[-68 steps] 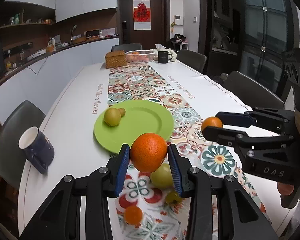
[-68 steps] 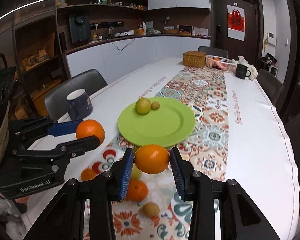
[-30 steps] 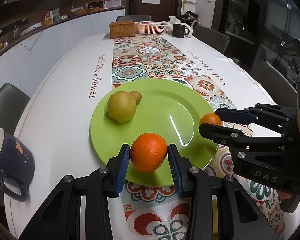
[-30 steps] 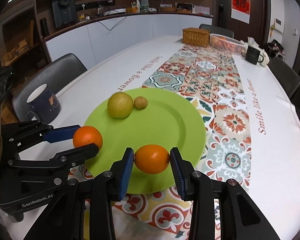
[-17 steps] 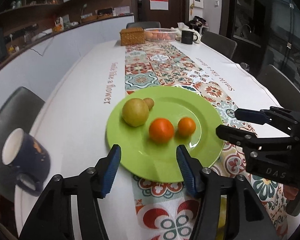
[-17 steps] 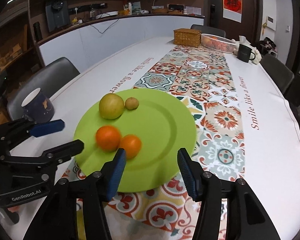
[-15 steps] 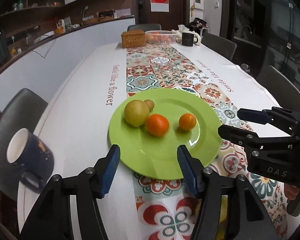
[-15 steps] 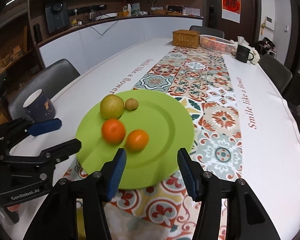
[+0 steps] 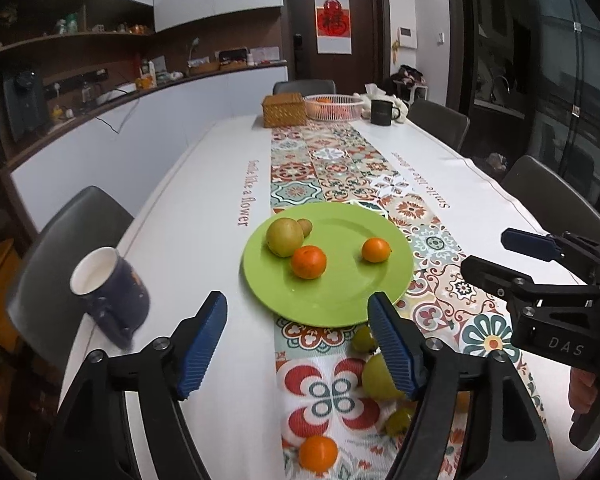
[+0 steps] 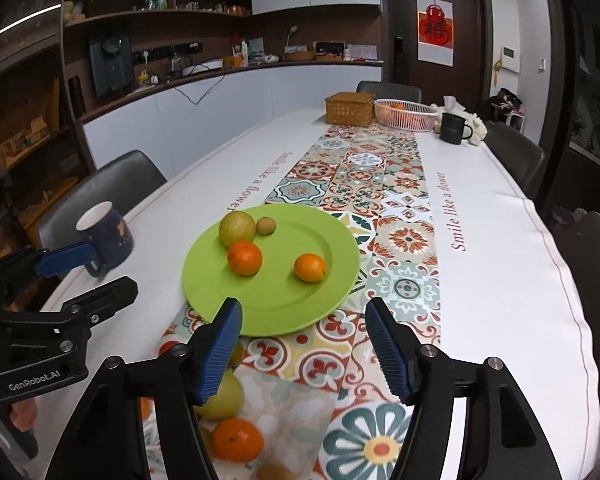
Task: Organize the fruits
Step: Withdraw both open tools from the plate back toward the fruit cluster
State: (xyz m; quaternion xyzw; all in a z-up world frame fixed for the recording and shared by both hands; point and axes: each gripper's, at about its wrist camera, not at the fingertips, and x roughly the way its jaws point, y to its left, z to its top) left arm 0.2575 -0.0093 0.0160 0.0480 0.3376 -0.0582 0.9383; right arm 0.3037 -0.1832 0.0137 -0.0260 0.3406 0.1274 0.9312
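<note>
Green and glossy, the plate (image 9: 328, 304) sits on the tabletop (image 9: 204, 216) near our end, half on the white cloth and half on the patterned runner (image 9: 340, 168) that goes down the middle. On it we see four fruits: a yellow-green pear (image 9: 285, 237) at the far left side of the plate with a small brown fruit (image 9: 305, 226) touching it, a large orange (image 9: 308, 262) just in front of the pear, and a smaller orange (image 9: 376, 250) apart from them toward the right side.

Our left claw (image 9: 298, 346) hangs over the near edge of the tabletop with its blue pads wide apart and nothing between them. Our right claw (image 10: 303, 350) is likewise spread open and empty, just short of the plate's near rim.

On the runner at the near edge lie more loose fruits: a big green one (image 9: 378, 378) partly behind the left claw's right pad, a small green one (image 9: 363, 338) beside the plate, another small green one (image 9: 398, 421), and an orange (image 9: 318, 452).

A dark blue mug (image 9: 108, 292) stands near the left edge of the tabletop. At the far end we see a wicker box (image 9: 284, 110), a white basket (image 9: 332, 106) and a black mug (image 9: 382, 112).
</note>
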